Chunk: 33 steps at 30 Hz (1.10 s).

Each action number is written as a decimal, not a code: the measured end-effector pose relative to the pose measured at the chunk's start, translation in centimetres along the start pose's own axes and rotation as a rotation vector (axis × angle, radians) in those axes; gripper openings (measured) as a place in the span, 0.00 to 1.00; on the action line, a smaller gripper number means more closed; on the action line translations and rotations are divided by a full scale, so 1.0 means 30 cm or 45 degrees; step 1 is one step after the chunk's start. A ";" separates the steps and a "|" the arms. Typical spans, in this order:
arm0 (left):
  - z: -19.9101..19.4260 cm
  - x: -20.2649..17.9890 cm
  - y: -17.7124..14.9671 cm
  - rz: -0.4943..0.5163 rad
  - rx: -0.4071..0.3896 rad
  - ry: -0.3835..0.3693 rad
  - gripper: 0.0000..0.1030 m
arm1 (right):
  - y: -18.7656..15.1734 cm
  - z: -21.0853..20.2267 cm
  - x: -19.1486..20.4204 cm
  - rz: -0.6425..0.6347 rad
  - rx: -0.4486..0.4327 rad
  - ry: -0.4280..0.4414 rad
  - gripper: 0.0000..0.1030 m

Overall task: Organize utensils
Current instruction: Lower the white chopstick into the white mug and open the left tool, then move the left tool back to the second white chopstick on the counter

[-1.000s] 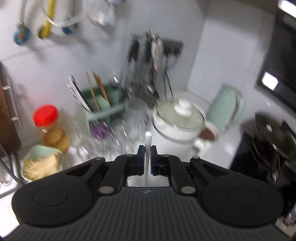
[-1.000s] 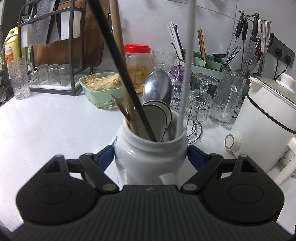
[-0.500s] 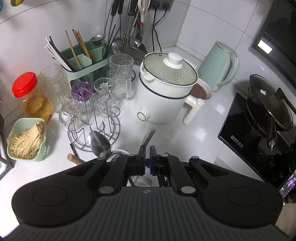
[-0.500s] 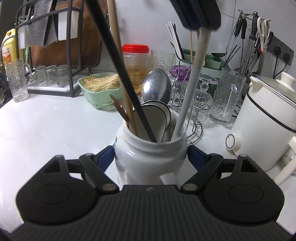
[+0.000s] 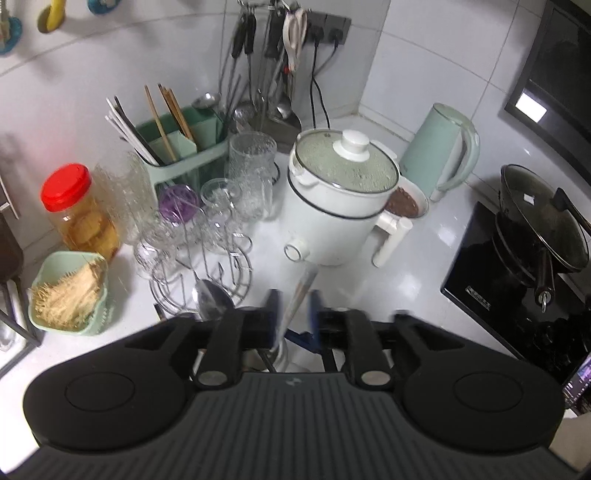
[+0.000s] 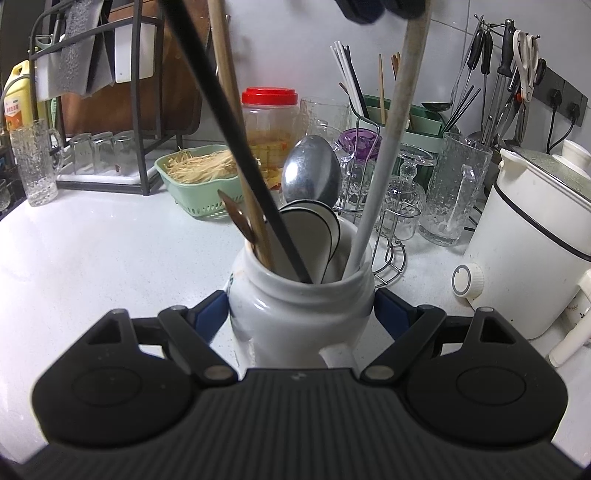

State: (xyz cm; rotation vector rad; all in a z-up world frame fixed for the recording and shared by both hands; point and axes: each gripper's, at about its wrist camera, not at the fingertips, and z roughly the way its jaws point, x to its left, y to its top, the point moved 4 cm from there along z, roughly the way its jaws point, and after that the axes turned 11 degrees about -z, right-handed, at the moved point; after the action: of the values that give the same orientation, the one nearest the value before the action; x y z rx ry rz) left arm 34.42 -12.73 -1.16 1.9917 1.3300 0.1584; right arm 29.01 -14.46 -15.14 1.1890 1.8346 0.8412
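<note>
A white ceramic jar (image 6: 291,295) stands on the counter with my right gripper (image 6: 301,310) shut on its sides. Inside it are a metal spoon (image 6: 310,173), white spoons (image 6: 314,232), a black stick (image 6: 221,129), a wooden handle (image 6: 229,92) and a long white utensil handle (image 6: 384,166). My left gripper (image 5: 293,306) hovers above the jar with that white handle (image 5: 301,291) between its jaws. The jaws are opening, and the pads stand apart from the handle. Its dark fingertips (image 6: 358,9) show at the top of the right wrist view. The left gripper's body hides most of the jar in the left wrist view.
A white electric pot (image 6: 528,240) stands right of the jar, with a wire glass rack (image 6: 388,184) behind it. A green basket of sticks (image 6: 199,173) and a red-lidded jar (image 6: 269,110) sit further back. A pale green kettle (image 5: 439,147) and a wok (image 5: 535,221) on a black hob stand at the far right.
My left gripper tilted down over the jar and brought the white utensil into it. Its jaws were shut on the handle and now stand apart. The right gripper has not moved.
</note>
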 end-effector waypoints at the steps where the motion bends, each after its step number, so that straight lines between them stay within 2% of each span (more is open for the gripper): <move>1: -0.012 0.003 0.001 -0.007 -0.025 0.009 0.51 | 0.001 0.000 0.001 0.001 0.001 -0.002 0.86; 2: -0.028 0.005 0.002 -0.010 -0.052 0.016 0.58 | 0.002 0.001 0.003 0.002 0.003 -0.005 0.86; 7: -0.110 0.026 0.012 -0.036 -0.148 0.051 0.77 | 0.008 0.002 0.001 0.023 0.005 -0.013 0.86; 11: -0.180 0.062 0.020 -0.068 -0.228 0.077 0.84 | 0.013 0.008 -0.011 0.072 0.022 0.012 0.91; 12: -0.198 0.074 0.018 -0.080 -0.242 0.091 0.85 | 0.014 0.009 -0.012 0.075 0.029 0.009 1.00; 14: -0.230 0.098 0.016 -0.109 -0.262 0.118 0.89 | 0.019 0.012 -0.008 0.069 0.039 0.017 1.00; 20: -0.310 0.189 -0.015 -0.200 -0.309 0.204 0.92 | 0.016 0.016 0.007 0.081 0.080 0.045 1.00; 26: -0.332 0.267 -0.060 -0.281 -0.307 0.218 0.92 | 0.016 0.004 0.016 0.082 0.097 0.020 1.00; 33: -0.332 0.332 -0.112 -0.317 -0.303 0.255 0.92 | 0.019 -0.038 0.005 0.120 0.081 -0.002 1.00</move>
State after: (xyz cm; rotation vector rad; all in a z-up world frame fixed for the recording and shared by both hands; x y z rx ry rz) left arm 31.80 1.30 1.23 1.6309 1.5935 0.3877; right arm 28.21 -14.25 -14.14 1.3243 1.8279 0.8389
